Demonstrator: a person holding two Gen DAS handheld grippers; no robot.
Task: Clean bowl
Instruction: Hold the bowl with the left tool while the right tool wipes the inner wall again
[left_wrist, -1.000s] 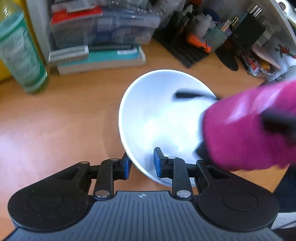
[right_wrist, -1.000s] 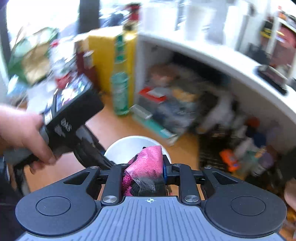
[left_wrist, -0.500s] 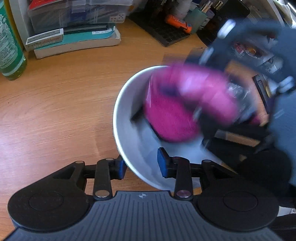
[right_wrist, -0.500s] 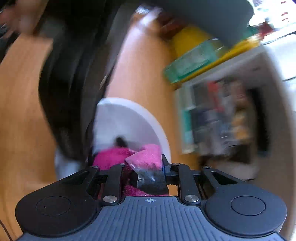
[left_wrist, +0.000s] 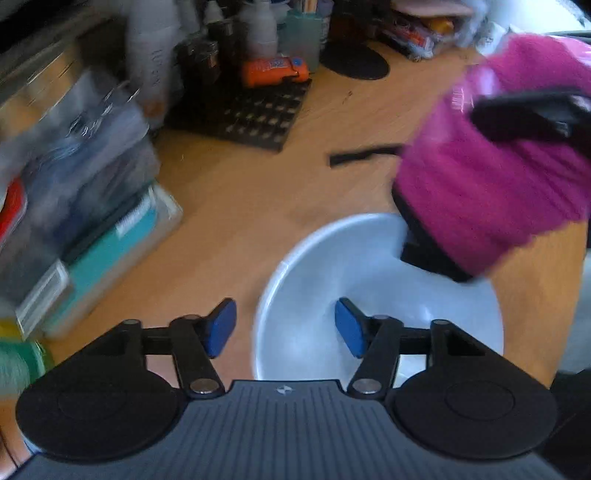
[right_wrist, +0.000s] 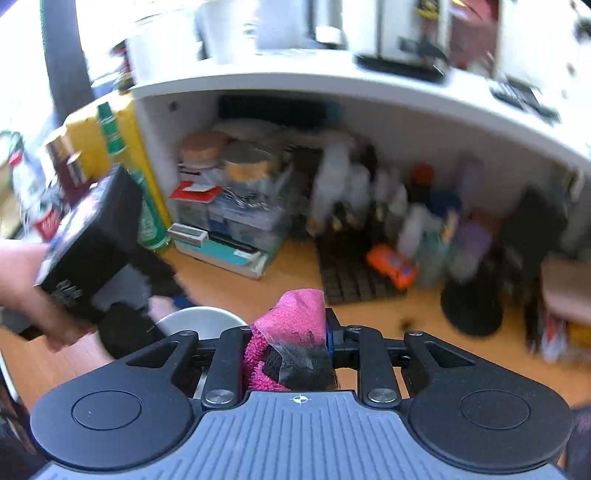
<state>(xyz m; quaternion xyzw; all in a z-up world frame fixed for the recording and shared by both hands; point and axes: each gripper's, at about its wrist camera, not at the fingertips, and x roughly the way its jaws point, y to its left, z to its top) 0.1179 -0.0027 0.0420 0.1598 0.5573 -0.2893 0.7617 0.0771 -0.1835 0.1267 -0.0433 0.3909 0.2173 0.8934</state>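
Cluttered wooden desk (left_wrist: 236, 192) under a white shelf (right_wrist: 332, 85), pretty blurry shot overall. White bowl (left_wrist: 380, 295) sits on the desk's near side, right under the left gripper (left_wrist: 284, 328), looking flat on the wood rather than tilted. That claw's blue pads (left_wrist: 221, 325) are spreading apart at this moment; the bowl's left rim runs between them but neither pad seems to press on it, so I'd say it's letting go because the bowl doesn't need steadying anymore. Over the bowl's far right rim hangs the pink cloth (left_wrist: 491, 173), and the right gripper (right_wrist: 291, 339) is clamped tight on it with the jaws nearly together, which makes sense if you want a wad that won't slip while scrubbing. Cloth looks lifted clear of the inside, so my guess is the wiping is about done. Further out: black mat (left_wrist: 243, 114) with an orange tube (left_wrist: 275, 70) toward the back edge, stacked boxes (left_wrist: 92, 206) on the left, green bottle (right_wrist: 147, 214) by the shelf.
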